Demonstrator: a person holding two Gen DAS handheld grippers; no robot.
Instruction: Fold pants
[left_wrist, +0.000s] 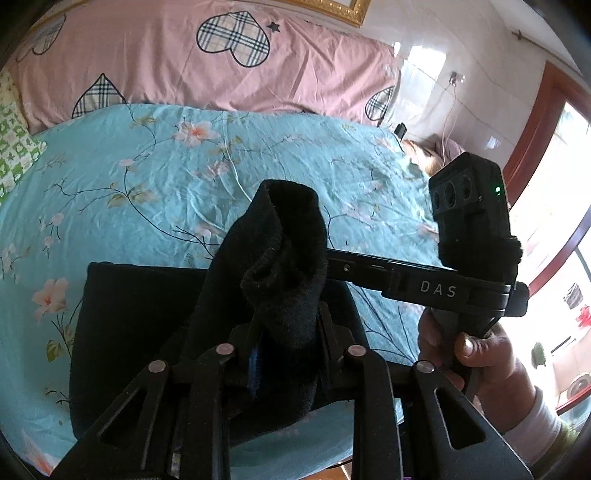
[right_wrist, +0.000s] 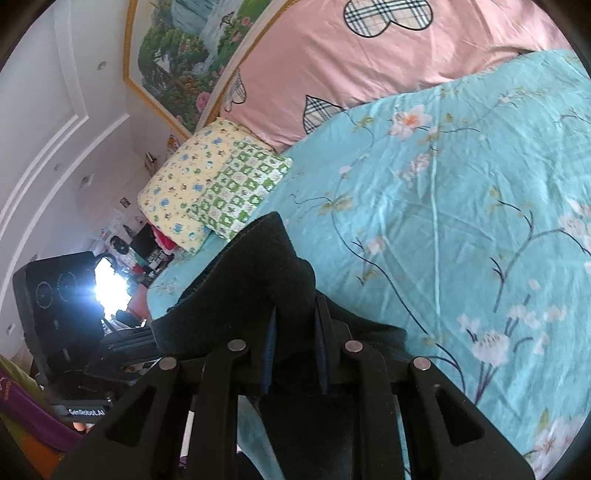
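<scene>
Pants (left_wrist: 155, 332), black, lie partly folded on the turquoise floral bedsheet (left_wrist: 147, 184), with one bunched edge raised off the bed. Your left gripper (left_wrist: 286, 343) is clamped on that raised fabric, which stands up between its fingers. Your right gripper (right_wrist: 295, 332) is likewise closed on a fold of the same dark cloth, held just above the sheet. In the left wrist view your right hand (left_wrist: 476, 350) grips its handle close beside the lifted fabric. A pink quilt with plaid hearts (left_wrist: 184, 55) lies beyond, a green-checked pillow (right_wrist: 240, 192) at the bedside
</scene>
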